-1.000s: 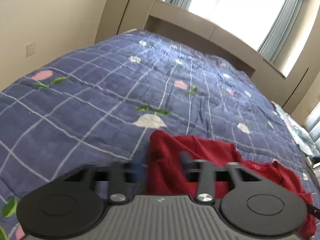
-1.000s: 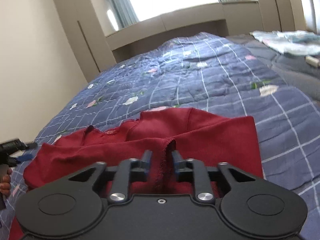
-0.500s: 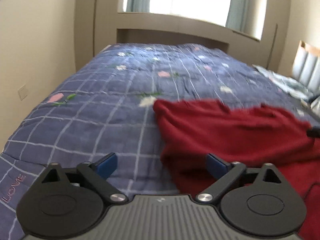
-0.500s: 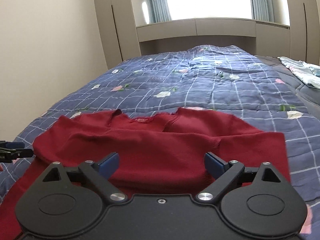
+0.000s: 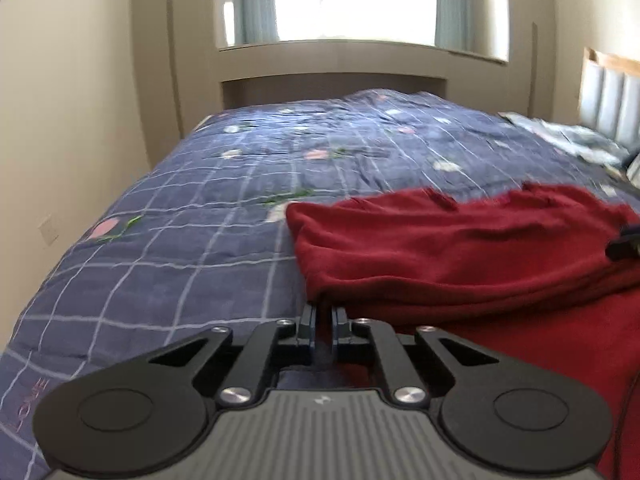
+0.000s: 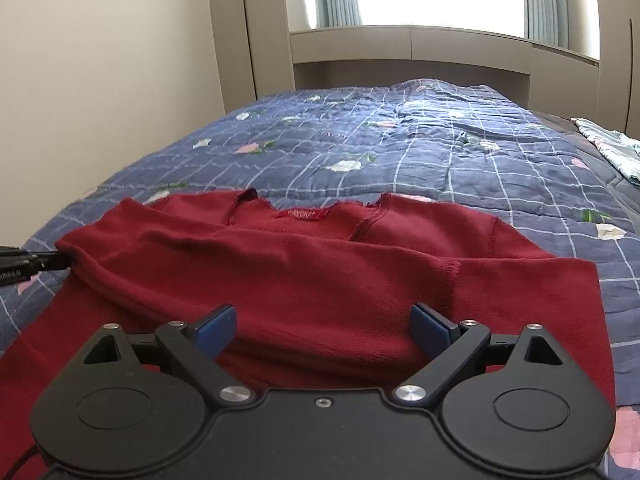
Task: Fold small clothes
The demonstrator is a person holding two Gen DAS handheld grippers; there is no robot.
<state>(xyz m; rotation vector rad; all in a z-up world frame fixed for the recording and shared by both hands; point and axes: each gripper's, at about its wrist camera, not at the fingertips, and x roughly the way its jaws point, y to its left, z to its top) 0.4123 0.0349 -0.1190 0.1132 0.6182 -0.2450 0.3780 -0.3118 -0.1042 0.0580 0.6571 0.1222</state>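
Observation:
A red knit sweater (image 6: 300, 272) lies on the bed with its neckline and label facing away, its lower part folded up over the body. My left gripper (image 5: 324, 314) is shut on the left corner of that folded layer of the sweater (image 5: 460, 248); from the right wrist view its tip (image 6: 60, 262) meets the sweater's left edge. My right gripper (image 6: 324, 324) stands open low over the near part of the sweater, its blue pads (image 6: 216, 322) wide apart with nothing pinched. A bit of it shows at the right edge of the left wrist view (image 5: 624, 242).
The sweater rests on a blue checked quilt (image 5: 200, 240) with flower prints that covers the whole bed. A light patterned cloth (image 6: 612, 148) lies at the far right, near a padded headboard (image 5: 612, 108). A beige wall runs along the left; cabinets and a window stand beyond the bed.
The left jaws went from wide open to shut on the sweater's left edge. The right jaws let go of the cloth and stay wide open. Both views rolled level.

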